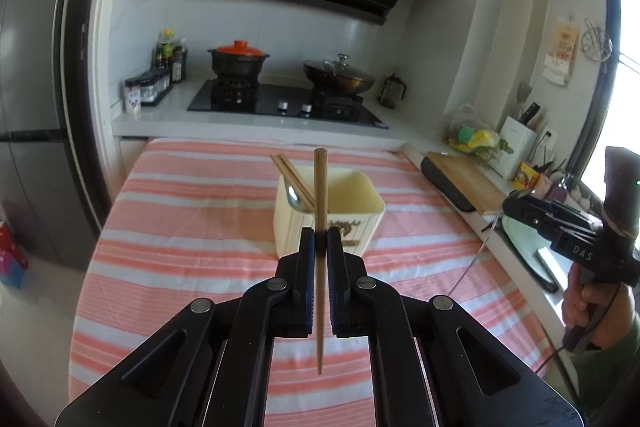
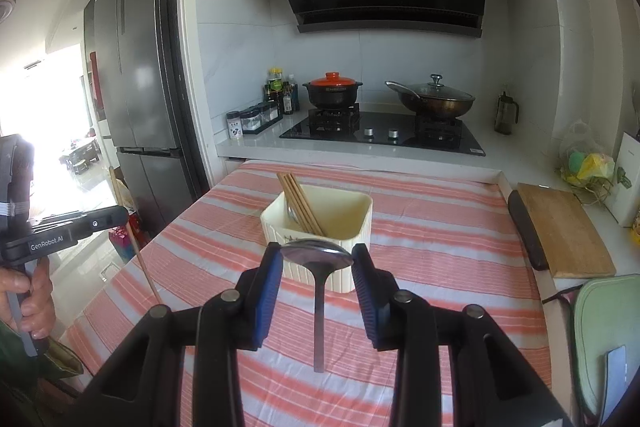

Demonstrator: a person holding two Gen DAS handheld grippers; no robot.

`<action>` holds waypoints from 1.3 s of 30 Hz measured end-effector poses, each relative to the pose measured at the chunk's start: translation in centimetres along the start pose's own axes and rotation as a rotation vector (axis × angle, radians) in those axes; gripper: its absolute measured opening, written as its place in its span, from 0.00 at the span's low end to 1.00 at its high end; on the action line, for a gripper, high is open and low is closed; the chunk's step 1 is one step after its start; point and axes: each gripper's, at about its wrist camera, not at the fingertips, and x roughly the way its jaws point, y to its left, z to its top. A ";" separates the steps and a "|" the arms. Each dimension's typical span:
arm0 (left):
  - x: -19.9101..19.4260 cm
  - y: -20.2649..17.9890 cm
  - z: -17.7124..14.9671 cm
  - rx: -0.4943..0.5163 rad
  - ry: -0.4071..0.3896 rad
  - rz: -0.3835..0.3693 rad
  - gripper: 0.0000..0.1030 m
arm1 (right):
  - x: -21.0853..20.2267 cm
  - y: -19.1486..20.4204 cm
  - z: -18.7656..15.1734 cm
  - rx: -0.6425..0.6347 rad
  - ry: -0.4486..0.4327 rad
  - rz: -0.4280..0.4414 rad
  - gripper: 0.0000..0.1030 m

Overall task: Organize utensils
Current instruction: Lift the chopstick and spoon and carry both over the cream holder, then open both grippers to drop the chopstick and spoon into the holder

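Utensils are split between the two grippers and a cream utensil holder point(image 1: 352, 215) standing on the pink-and-white striped cloth point(image 1: 180, 227). In the left wrist view, the left gripper point(image 1: 320, 239) has its jaws pinched narrow on a single wooden chopstick point(image 1: 320, 187), which stands nearly upright, its blunt end at 12 o'clock above the jaws and its thin tip hanging toward 6 o'clock below them. Just beyond it, the holder already contains a pair of chopsticks point(image 1: 290, 175) leaning toward 11 o'clock and a metal spoon point(image 1: 294, 197) against its left wall. At 3 o'clock in that view, the right gripper is seen from the side, gripped by a person's hand point(image 1: 592, 311).

In the right wrist view, the left gripper's body point(image 2: 60, 233) shows at 9 o'clock, in a hand point(image 2: 30, 295), with the chopstick point(image 2: 140, 251) slanting below it. At centre, the right gripper point(image 2: 316, 259) has its blue-padded jaws partway apart, clamped on the bowl of a steel spoon point(image 2: 318, 255); the handle hangs toward 6 o'clock over the cloth. The holder point(image 2: 348, 219) sits directly behind, at 12 o'clock from the spoon. A wooden cutting board point(image 2: 564, 231) lies on the counter at 3 o'clock, and the gas hob point(image 2: 384, 133) with a red-lidded clay pot point(image 2: 332, 91) and a lidded wok point(image 2: 434, 99) sits beyond the cloth.
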 end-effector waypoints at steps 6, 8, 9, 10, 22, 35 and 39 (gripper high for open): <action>1.4 -0.6 5.7 0.028 -0.081 0.015 0.03 | 2.5 -1.3 5.5 0.026 -0.041 0.005 0.35; 2.2 -1.1 7.7 0.033 -0.112 0.021 0.03 | 3.7 -1.4 7.4 0.030 -0.058 0.008 0.35; 2.6 -1.4 8.6 0.037 -0.132 0.026 0.03 | 4.4 -1.4 8.3 0.028 -0.070 0.006 0.35; 3.1 -1.6 9.6 0.040 -0.156 0.035 0.03 | 5.1 -1.3 9.1 0.025 -0.080 0.005 0.35; 15.2 -1.6 11.3 0.034 -0.095 0.106 0.03 | 16.6 -2.5 10.1 0.014 0.016 -0.005 0.35; 21.5 0.1 6.4 0.039 0.115 0.183 0.51 | 25.6 -5.0 4.8 0.108 0.292 -0.060 0.36; 16.7 -0.3 5.8 0.069 0.011 0.215 0.76 | 21.2 -5.5 5.4 0.141 0.199 -0.079 0.45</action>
